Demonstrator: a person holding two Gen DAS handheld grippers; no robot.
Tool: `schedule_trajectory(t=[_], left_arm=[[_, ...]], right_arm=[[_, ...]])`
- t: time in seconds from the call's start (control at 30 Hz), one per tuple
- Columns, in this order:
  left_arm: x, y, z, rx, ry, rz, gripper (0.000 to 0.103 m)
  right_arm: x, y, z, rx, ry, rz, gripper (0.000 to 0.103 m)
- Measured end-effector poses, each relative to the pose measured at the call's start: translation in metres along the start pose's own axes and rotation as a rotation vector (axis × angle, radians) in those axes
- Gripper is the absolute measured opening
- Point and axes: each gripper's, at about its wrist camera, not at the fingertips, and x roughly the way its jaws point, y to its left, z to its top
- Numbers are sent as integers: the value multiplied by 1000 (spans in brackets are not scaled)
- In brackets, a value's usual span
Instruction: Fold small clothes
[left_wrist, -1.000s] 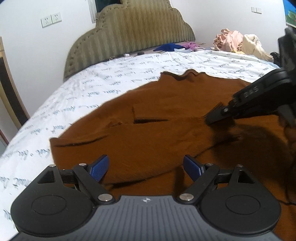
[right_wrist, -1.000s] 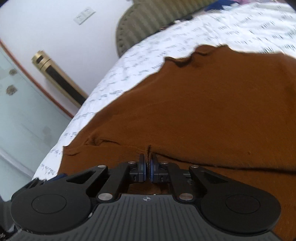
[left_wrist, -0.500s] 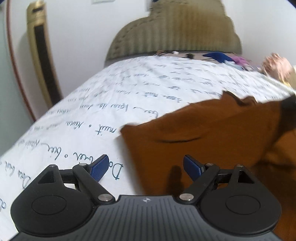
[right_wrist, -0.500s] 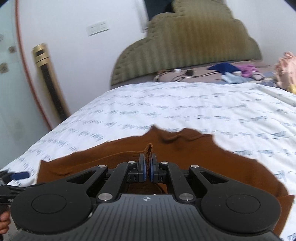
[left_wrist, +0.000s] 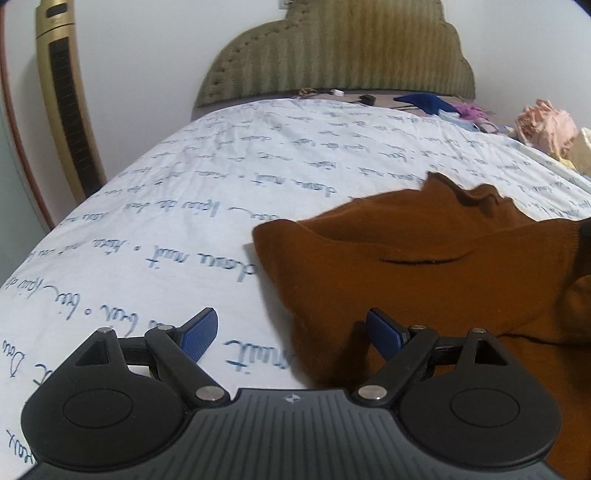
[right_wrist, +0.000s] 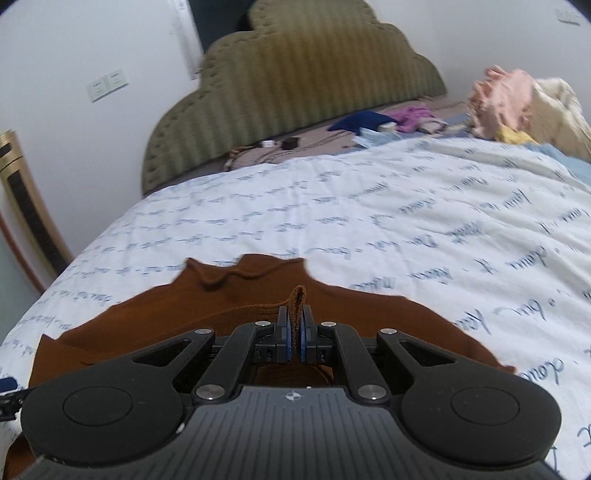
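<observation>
A brown knit sweater (left_wrist: 424, 280) lies spread on the white bed sheet with blue script (left_wrist: 221, 192). My left gripper (left_wrist: 291, 332) is open and empty, low over the sweater's left edge, with its right finger above the fabric and its left finger above the sheet. My right gripper (right_wrist: 294, 332) is shut on a fold of the brown sweater (right_wrist: 236, 317), and a strip of cloth sticks up between its pads. The sweater's neck edge lies just beyond it.
An olive padded headboard (right_wrist: 295, 85) stands at the far end. Loose clothes lie there: a blue one (left_wrist: 424, 101), a pink pile (right_wrist: 506, 96), a cream one (right_wrist: 557, 110). A gold tower fan (left_wrist: 66, 107) stands left of the bed.
My left gripper has swung left to the sweater's left edge, still open. My right gripper, still shut on the cloth, has lifted and carried the fold over the sweater.
</observation>
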Motion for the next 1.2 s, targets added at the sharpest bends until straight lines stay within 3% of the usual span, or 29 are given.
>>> schedule_trajectory(t=[0.17, 0.53, 0.63, 0.7, 0.77, 0.87, 0.93, 1.0, 1.03, 1.2], left_arm=[[-5, -16, -1, 58, -6, -11, 88], [-5, -20, -7, 45, 24, -37, 88], [-5, -26, -12, 54, 34, -52, 88], [-4, -30, -15, 61, 41, -54, 88], [-3, -32, -16, 64, 47, -58, 88], [-3, -33, -18, 65, 50, -58, 88], [-4, -34, -19, 63, 53, -58, 88], [-4, -35, -21, 60, 58, -61, 88], [-4, -36, -22, 59, 62, -62, 88], [-5, -39, -28, 65, 72, -64, 88]], right_arm=[[3, -23, -4, 43, 8, -51, 10], [7, -56, -11, 93, 8, -184, 11], [10, -57, -16, 74, 37, -209, 16], [4, -50, -21, 24, 31, -250, 37], [-8, -40, -25, -37, -3, -271, 49], [-28, -25, -31, -92, -32, -252, 52], [-38, -19, -37, -96, -16, -183, 59], [-42, -13, -46, -112, 35, -79, 75], [-43, -8, -51, -128, 58, -43, 76], [-47, 11, -72, -208, 88, -108, 82]])
